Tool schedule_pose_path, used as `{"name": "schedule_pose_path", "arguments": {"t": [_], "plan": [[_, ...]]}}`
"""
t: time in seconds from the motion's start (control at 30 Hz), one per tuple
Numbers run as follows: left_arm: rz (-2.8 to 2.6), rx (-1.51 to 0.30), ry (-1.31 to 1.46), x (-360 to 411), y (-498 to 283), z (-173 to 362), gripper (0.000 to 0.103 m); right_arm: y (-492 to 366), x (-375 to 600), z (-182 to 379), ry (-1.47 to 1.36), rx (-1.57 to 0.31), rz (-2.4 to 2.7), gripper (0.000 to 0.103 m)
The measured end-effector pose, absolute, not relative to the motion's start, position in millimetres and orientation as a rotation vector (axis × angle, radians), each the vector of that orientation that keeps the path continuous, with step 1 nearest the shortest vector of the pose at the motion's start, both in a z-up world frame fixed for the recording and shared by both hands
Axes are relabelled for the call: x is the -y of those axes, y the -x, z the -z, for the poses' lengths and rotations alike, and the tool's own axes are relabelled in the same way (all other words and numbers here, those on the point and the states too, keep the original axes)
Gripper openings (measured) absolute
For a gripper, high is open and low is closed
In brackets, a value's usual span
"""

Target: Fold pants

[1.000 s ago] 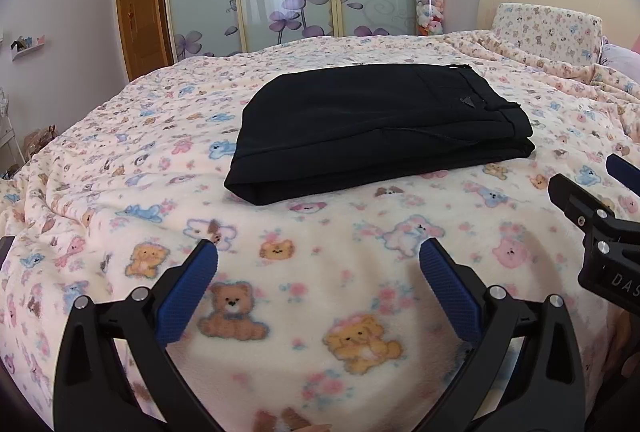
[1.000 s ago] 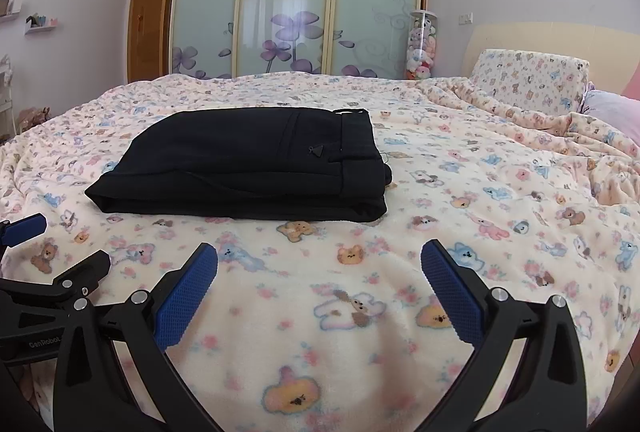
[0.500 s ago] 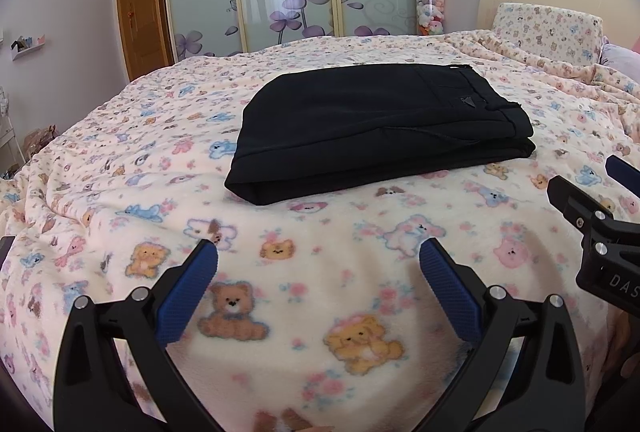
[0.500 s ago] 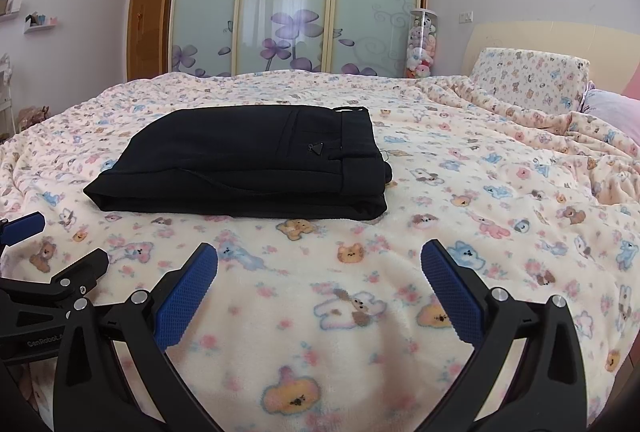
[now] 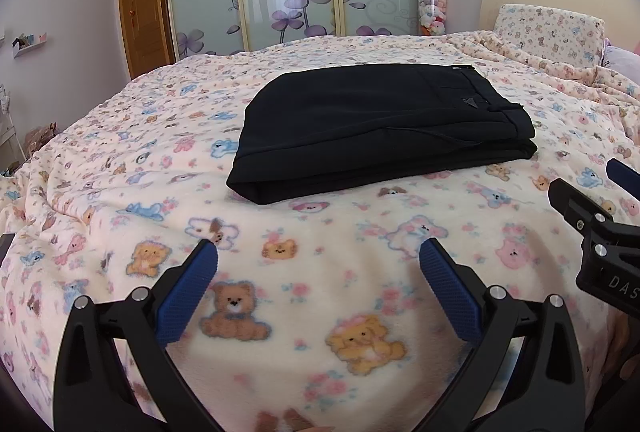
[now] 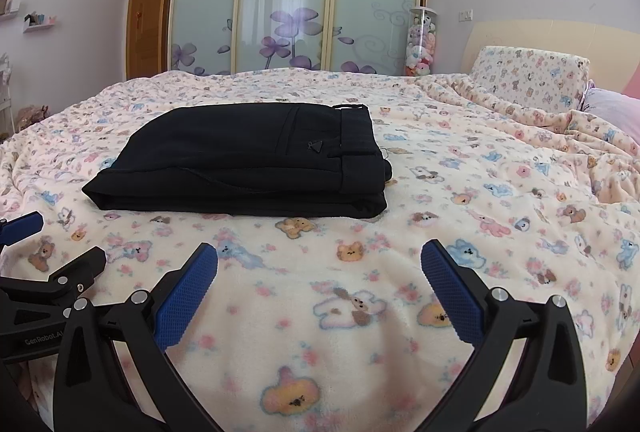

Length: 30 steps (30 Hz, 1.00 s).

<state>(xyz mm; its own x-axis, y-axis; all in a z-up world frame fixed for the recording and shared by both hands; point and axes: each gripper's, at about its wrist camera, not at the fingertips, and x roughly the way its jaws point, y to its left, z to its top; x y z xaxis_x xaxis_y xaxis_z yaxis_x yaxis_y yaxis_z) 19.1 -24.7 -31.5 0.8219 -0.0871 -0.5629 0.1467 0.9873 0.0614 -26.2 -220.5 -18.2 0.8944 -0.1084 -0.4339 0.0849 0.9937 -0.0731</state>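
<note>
The bed blanket (image 5: 120, 168), cream fleece printed with bears, fills both views from 9 to 3 o'clock. Behind it, at 12 o'clock, stands a frosted sliding wardrobe (image 6: 288, 0) with purple flower motifs, and a wooden door (image 5: 144, 16) at about 11 o'clock. A bear-print pillow (image 6: 532, 80) leans at the headboard, 2 o'clock.

The black pants (image 5: 380, 124) lie folded into a compact rectangular stack on the blanket, at 12 o'clock from the left gripper (image 5: 319, 266) and at 11 o'clock from the right gripper (image 6: 319, 266), well apart from both. The waistband faces 3 o'clock.

Left gripper: blue-padded fingers spread wide, holding nothing, above the blanket. Right gripper: likewise spread wide and empty. Each appears at the other's view edge.

A clear tube of plush toys (image 5: 432, 4) stands beside the wardrobe, 1 o'clock.
</note>
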Motion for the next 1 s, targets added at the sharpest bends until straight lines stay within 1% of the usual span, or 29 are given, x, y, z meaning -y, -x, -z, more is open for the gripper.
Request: {"name": "schedule_pose_path", "arguments": {"t": [1.0], "plan": [[0.131,-0.598,-0.101,25.0,-19.9,31.7,0.101,23.7,224.0,18.0,0.054,-0.456,0.094,0.102]]}}
